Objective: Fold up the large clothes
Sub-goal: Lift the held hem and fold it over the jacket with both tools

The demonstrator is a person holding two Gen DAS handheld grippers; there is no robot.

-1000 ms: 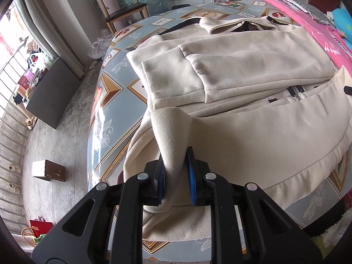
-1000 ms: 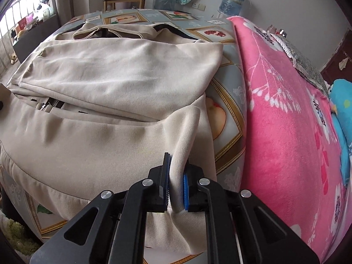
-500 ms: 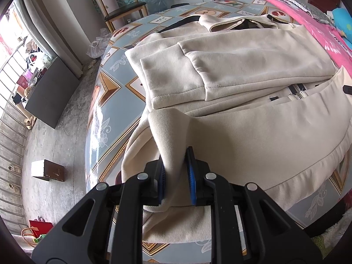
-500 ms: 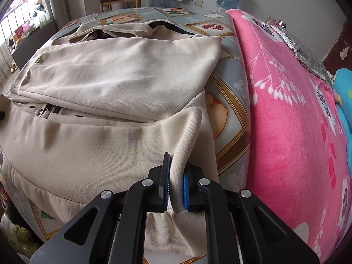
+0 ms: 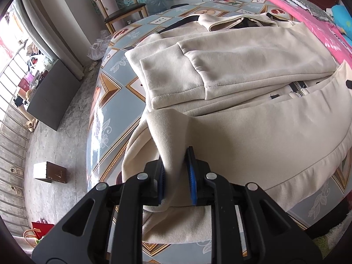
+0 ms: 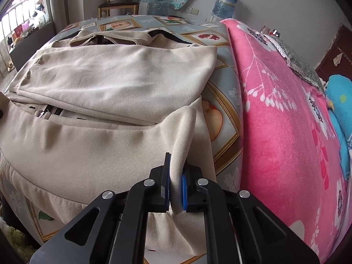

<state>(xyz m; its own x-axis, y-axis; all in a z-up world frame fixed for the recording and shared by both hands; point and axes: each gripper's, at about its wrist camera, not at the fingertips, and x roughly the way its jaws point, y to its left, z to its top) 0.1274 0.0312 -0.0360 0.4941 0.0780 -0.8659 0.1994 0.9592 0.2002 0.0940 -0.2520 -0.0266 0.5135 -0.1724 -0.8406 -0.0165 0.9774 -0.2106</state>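
A cream zip-up jacket (image 5: 253, 66) lies front up on the patterned table (image 5: 105, 114), its sleeves folded across the chest and its collar at the far end. My left gripper (image 5: 176, 154) is shut on the left corner of the ribbed bottom hem, which it holds raised above the table. In the right wrist view the jacket (image 6: 110, 77) fills the left half. There my right gripper (image 6: 176, 160) pinches the right hem corner, and its jaws are closing tighter on the cloth. The zipper (image 6: 47, 111) shows in the gap under the lifted hem.
A pink flowered blanket (image 6: 286, 121) lies along the table's right side. A wooden chair (image 5: 123, 11) stands beyond the far end and a water bottle (image 6: 227, 2) by the wall. On the floor to the left are a dark cabinet (image 5: 52, 94) and a small box (image 5: 50, 172).
My right gripper has crept slightly forward with the hem corner. The left gripper stays where it was. Both keep their hold on the hem.
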